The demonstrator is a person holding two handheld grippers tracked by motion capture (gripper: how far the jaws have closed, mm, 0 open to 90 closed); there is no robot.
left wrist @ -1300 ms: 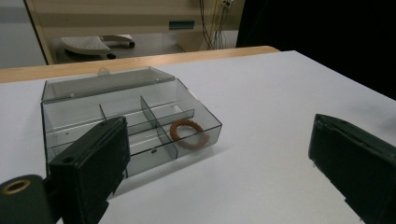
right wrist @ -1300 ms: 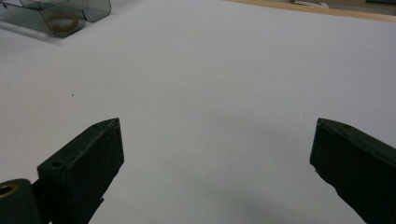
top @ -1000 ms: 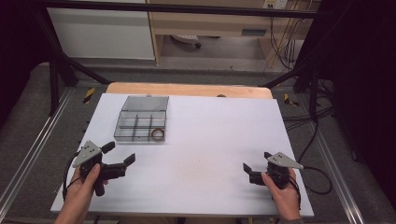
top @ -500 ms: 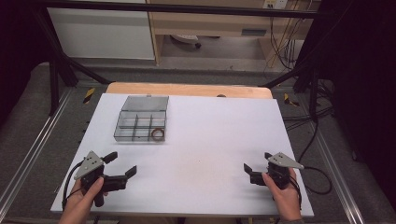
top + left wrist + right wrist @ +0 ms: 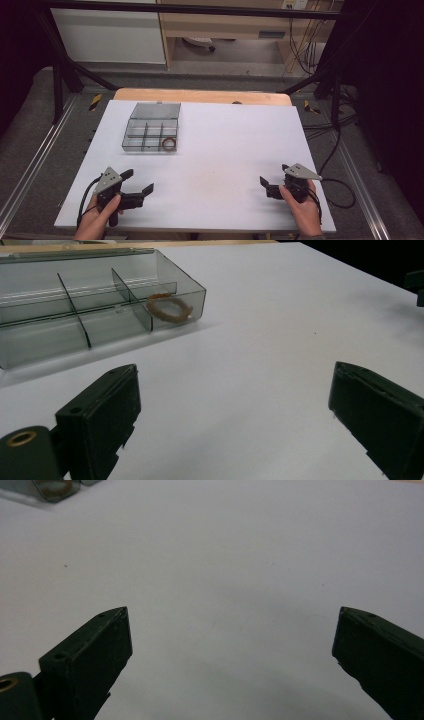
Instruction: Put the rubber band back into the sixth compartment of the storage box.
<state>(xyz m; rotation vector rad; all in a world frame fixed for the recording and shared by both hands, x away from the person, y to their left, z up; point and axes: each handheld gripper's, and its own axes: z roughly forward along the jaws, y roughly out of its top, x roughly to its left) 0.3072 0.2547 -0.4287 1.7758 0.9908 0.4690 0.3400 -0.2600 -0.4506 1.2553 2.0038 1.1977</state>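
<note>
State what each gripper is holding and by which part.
Nothing is held: the left gripper and right gripper both stand open over the bare table.

White tabletop (image 5: 220,150): rectangular, matte, faint smudge near centre. Far edge: strip of bare wood board (image 5: 200,96) projecting beyond white sheet.

Directly on tabletop, far-left area: clear smoke-tinted plastic compartment box (image 5: 150,134), lid (image 5: 156,110) open, lying flat toward far side. Interior split by dividers into several compartments. Near-right compartment holds brown ring-shaped band (image 5: 169,144), lying flat against box floor; in left gripper view, same band (image 5: 169,307) close to corner wall. Remaining compartments: contents cannot be determined.
</note>
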